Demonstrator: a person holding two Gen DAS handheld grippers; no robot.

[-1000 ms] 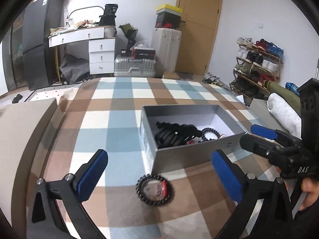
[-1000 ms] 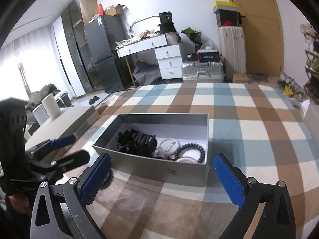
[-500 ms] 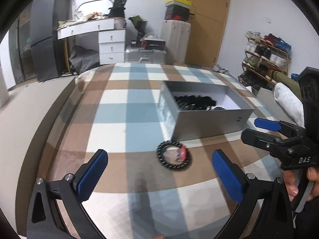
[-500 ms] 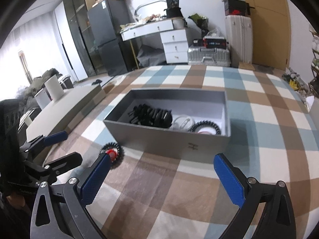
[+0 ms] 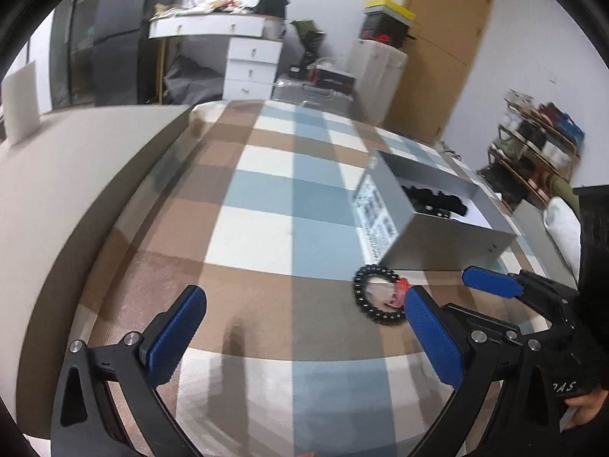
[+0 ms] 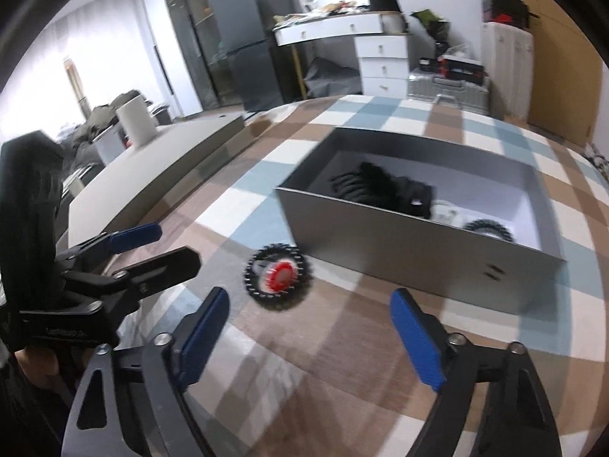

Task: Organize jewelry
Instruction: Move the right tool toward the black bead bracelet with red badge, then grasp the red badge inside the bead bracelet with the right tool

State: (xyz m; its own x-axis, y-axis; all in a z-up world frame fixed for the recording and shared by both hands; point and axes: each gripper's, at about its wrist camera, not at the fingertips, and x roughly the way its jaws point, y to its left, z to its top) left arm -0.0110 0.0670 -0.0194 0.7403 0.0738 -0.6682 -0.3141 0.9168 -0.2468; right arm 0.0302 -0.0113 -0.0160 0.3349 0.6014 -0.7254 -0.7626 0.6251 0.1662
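A black bead bracelet with a red tag [image 5: 378,299] [image 6: 278,276] lies on the checked cloth, just in front of the grey box's [image 5: 449,243] [image 6: 418,243] near corner. The box holds a black bundle [image 6: 384,188] and another bead bracelet [image 6: 489,228]. My left gripper [image 5: 304,327] [image 6: 152,247] is open and empty, and the bracelet lies just past its right fingertip. My right gripper [image 6: 310,327] has its jaws closing with nothing between them. The bracelet lies ahead of it, nearer its left finger. In the left wrist view its upper finger [image 5: 491,282] reaches in beside the bracelet.
A beige padded ledge [image 5: 76,175] runs along the cloth's left side. White drawers [image 5: 251,68], a suitcase [image 6: 449,91] and a brown door [image 5: 441,45] stand at the back. A shoe rack [image 5: 540,141] is at far right. A person's hand [image 5: 586,405] grips the right handle.
Both views have swung left and dropped lower, so the box now sits to the right. The bracelet is closer to both grippers. The right gripper's jaws have narrowed.
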